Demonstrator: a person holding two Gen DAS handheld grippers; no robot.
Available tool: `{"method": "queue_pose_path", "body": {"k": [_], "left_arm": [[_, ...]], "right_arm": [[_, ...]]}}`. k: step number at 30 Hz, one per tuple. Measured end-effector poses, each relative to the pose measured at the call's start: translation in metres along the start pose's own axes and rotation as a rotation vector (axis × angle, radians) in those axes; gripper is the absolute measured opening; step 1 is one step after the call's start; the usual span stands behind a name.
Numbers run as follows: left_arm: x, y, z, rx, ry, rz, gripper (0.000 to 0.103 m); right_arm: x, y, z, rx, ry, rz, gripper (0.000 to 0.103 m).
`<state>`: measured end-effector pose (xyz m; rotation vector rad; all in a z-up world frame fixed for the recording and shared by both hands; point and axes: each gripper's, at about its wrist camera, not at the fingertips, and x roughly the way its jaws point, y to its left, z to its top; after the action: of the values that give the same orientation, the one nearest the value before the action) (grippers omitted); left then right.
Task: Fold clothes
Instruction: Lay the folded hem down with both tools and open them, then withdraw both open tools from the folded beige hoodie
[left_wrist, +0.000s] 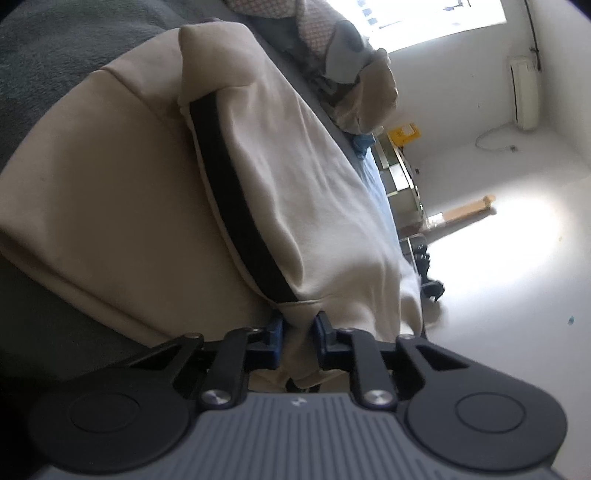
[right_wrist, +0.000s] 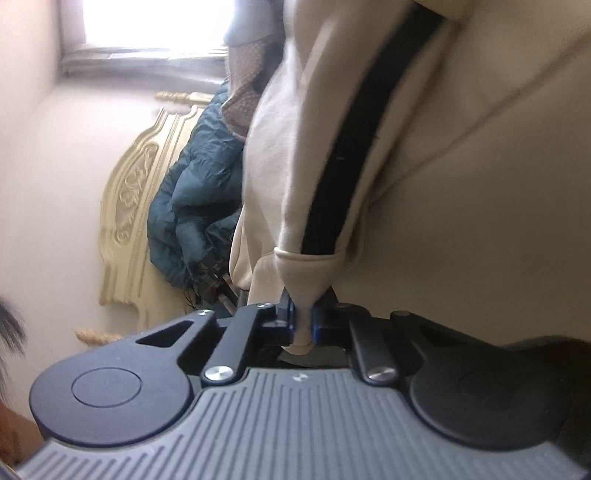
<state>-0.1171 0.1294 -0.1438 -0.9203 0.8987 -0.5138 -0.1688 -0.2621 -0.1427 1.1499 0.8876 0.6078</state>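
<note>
Left hand-held gripper clamped on a cuff of the beige garment; right hand-held gripper clamped on another cuff. Garment lies on grey bed cover. Fabric soft, light, probably thick fleece; cuffs give firm hold. 1 black stripe per sleeve. Teal jacket beside carved headboard.

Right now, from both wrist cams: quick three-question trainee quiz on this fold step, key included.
1. True or false: the right gripper is clamped on fabric of the beige garment.
2. What colour is the stripe on the garment?
3. What sits between the fingertips of the left gripper? A) garment hem B) nothing C) the teal puffer jacket

Key: 1 true; 2 black; 3 A.
</note>
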Motion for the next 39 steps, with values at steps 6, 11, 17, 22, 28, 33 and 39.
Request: {"method": "queue_pose_path", "body": {"k": [6,11,17,22,28,33,39], "left_arm": [[-0.008,-0.024,-0.005,0.219,-0.045,0.062,0.013],[0.001,-0.031,-0.016,0.343,-0.032,0.163,0.012],[-0.003,-0.037,-0.037,0.551,-0.052,0.246,0.014],[-0.012,-0.036,-0.038,0.545,-0.066,0.258,0.024],[-0.052,-0.046,-0.036,0.599,-0.083,0.281,0.032],[-0.075,-0.061,-0.021,0.591,-0.141,0.214,0.034],[-0.028,-0.077,-0.001,0.670,-0.198,0.307,0.039]], "right_arm": [[-0.003,0.036,-0.005,-0.246,-0.002,-0.089,0.006],[0.010,0.035,-0.009,-0.326,0.019,-0.221,0.006],[0.025,0.039,-0.013,-0.403,0.032,-0.275,0.009],[0.021,0.025,-0.012,-0.340,0.032,-0.275,0.020],[-0.025,0.039,-0.019,-0.443,-0.001,-0.307,0.026],[-0.061,0.086,-0.024,-0.688,-0.152,-0.315,0.026],[-0.018,0.116,-0.016,-0.973,-0.354,-0.546,0.026]]}}
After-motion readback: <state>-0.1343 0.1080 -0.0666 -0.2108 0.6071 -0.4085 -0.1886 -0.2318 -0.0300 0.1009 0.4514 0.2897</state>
